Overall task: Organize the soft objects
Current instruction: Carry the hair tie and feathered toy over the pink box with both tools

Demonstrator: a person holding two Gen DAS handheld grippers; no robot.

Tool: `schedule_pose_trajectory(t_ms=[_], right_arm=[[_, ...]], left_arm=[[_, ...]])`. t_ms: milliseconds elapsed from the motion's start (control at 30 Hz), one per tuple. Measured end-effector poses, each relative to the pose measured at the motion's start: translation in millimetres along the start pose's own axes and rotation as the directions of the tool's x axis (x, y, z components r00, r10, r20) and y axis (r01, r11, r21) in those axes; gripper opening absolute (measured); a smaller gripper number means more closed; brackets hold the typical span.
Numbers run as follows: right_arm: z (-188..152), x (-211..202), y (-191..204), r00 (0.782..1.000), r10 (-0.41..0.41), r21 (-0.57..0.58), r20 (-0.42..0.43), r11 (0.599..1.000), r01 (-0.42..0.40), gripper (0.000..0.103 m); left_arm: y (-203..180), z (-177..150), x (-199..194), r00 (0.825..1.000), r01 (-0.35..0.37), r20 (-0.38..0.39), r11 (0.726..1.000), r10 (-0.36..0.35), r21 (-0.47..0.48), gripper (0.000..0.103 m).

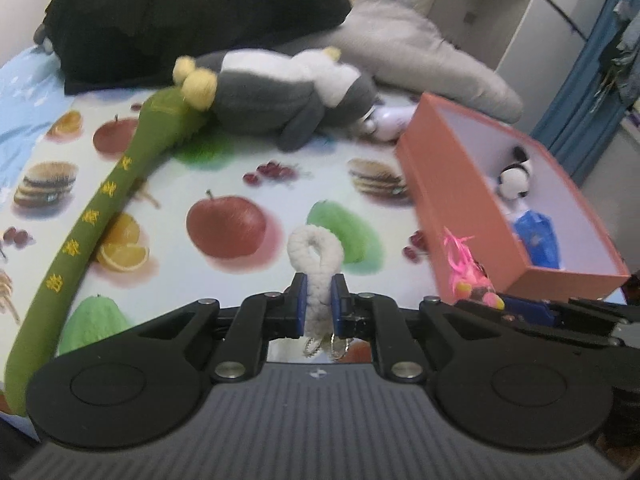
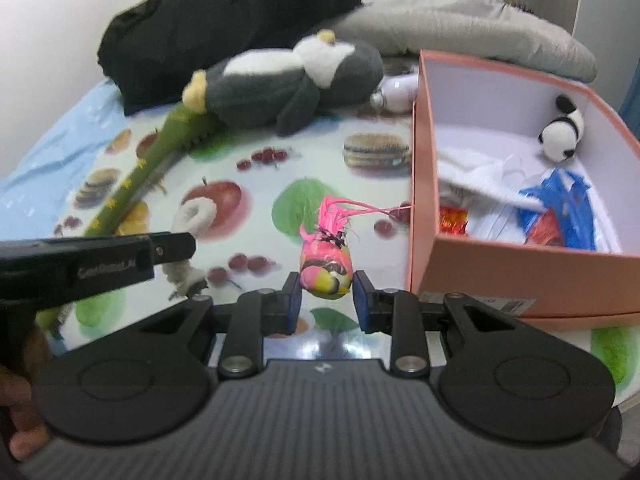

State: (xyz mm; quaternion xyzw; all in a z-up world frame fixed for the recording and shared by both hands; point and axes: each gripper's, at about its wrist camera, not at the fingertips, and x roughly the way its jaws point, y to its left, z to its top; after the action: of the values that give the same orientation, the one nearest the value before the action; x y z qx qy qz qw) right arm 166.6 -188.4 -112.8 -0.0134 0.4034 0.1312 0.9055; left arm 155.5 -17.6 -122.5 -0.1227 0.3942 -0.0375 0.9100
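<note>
My left gripper [image 1: 320,280] is shut on a white fluffy loop charm [image 1: 316,248], whose metal rings hang below the pads. The same charm [image 2: 196,214] shows in the right wrist view, held above the fruit-print sheet [image 2: 256,208]. My right gripper [image 2: 326,280] is shut on a small pink toy [image 2: 326,268] with pink feathers, close to the near left corner of the pink box [image 2: 520,272]. That box [image 1: 440,184] holds a small panda plush [image 2: 562,134], white cloth and a blue item [image 2: 560,208].
A grey and white penguin plush [image 1: 280,96] lies at the back, with a long green plush [image 1: 100,216] curving down the left. Behind them are a black garment [image 1: 180,12] and a grey pillow [image 1: 420,52]. A white bottle [image 2: 396,92] lies beside the box.
</note>
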Motion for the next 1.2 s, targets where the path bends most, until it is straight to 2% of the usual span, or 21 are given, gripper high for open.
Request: schedule_pose_trajectory(t_ms=[367, 633, 967, 1200], right_arm=[[15.0, -69.3, 2.0, 0.991, -0.025, 0.029, 0.128, 0.999, 0.021, 0.031], [12.8, -111.2, -7.1, 0.979, -0.064, 0.059, 0.194, 0.997, 0.054, 0.031], [-4.3, -148.2, -38.0, 0.963, -0.174, 0.148, 0.206, 0.978, 0.145, 0.031], [-7.9, -151.6, -68.1, 0.959, -0.218, 0.225, 0.182, 0.958, 0.176, 0.031]], left_arm=[[-24.6, 18.8, -68.6, 0.989, 0.096, 0.105, 0.995, -0.099, 0.039, 0.015], [-55.7, 19.9, -97.0, 0.975, 0.170, 0.132, 0.982, -0.180, 0.083, 0.015], [-112.5, 11.0, -99.1, 0.946, 0.291, 0.089, 0.939, -0.311, 0.185, 0.015], [-140.4, 13.7, -80.0, 0.939, 0.330, 0.019, 0.918, -0.342, 0.218, 0.015]])
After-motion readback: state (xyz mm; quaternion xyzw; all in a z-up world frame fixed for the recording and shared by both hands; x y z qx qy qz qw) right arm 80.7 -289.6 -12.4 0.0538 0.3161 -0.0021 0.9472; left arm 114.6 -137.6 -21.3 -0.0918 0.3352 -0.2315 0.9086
